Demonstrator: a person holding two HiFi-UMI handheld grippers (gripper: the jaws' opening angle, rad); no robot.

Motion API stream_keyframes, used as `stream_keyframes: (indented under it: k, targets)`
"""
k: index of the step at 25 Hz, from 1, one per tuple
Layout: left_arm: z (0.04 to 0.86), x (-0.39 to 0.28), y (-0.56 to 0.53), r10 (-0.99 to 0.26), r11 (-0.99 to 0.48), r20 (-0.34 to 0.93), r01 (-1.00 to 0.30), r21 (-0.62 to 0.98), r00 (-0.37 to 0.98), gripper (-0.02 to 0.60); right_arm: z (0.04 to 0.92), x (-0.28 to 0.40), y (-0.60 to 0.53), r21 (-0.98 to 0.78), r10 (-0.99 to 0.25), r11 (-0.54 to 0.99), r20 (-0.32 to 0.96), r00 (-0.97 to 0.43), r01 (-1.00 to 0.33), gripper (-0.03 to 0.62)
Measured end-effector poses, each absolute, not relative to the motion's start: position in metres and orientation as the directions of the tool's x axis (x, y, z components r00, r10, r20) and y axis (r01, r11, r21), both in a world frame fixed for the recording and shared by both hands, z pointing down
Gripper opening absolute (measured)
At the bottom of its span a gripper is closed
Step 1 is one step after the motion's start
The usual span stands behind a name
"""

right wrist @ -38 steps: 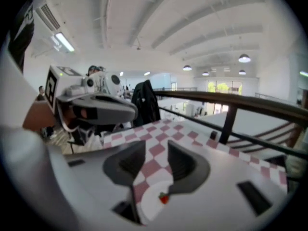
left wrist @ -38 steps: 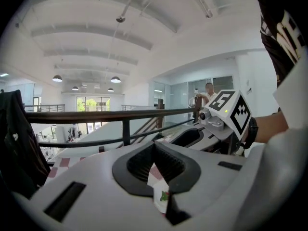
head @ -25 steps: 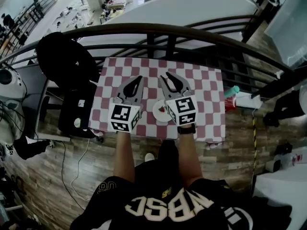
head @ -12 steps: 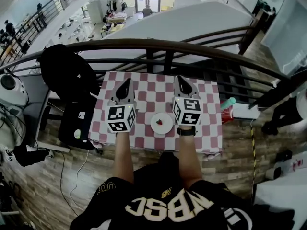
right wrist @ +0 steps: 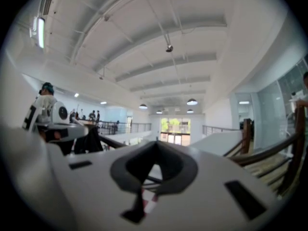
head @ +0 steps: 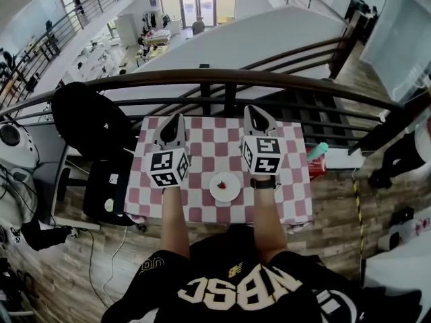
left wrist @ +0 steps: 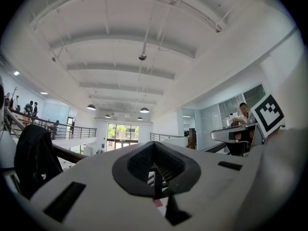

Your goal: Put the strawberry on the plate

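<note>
In the head view a small red strawberry (head: 221, 184) lies on a white plate (head: 229, 192) near the front edge of the red-and-white checkered table (head: 214, 148). My left gripper (head: 175, 121) hovers over the table to the left of the plate, shut and empty, pointing away from me. To the right of the plate my right gripper (head: 256, 113) is likewise shut with nothing in it. Both gripper views look up at the ceiling and hall; the left gripper (left wrist: 154, 147) and the right gripper (right wrist: 155, 146) show their jaws meeting in a closed point.
A dark curved railing (head: 222, 79) runs just beyond the table. A black chair with a dark jacket (head: 91, 116) and a black bag (head: 108, 177) stand at the left. A teal-capped bottle (head: 316, 152) lies at the table's right side.
Both grippers went from open to shut and drew apart from the plate, rising to point upward. The strawberry stays on the plate.
</note>
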State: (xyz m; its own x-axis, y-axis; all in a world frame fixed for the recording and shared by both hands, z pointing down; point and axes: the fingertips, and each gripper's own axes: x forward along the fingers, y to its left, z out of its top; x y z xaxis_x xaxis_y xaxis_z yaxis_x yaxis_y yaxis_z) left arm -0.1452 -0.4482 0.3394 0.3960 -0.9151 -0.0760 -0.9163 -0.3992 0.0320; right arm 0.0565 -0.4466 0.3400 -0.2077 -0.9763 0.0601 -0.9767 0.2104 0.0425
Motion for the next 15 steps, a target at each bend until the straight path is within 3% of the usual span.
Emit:
stream_keyframes:
  k: [15]
  targets:
    - [0.339,-0.134,-0.474,-0.906,-0.419,-0.066,-0.908,-0.007,0.418,0.014,0.346,0.075,-0.471,0.019,-0.983,0.173,0.064,-0.172,-0.985,0.018]
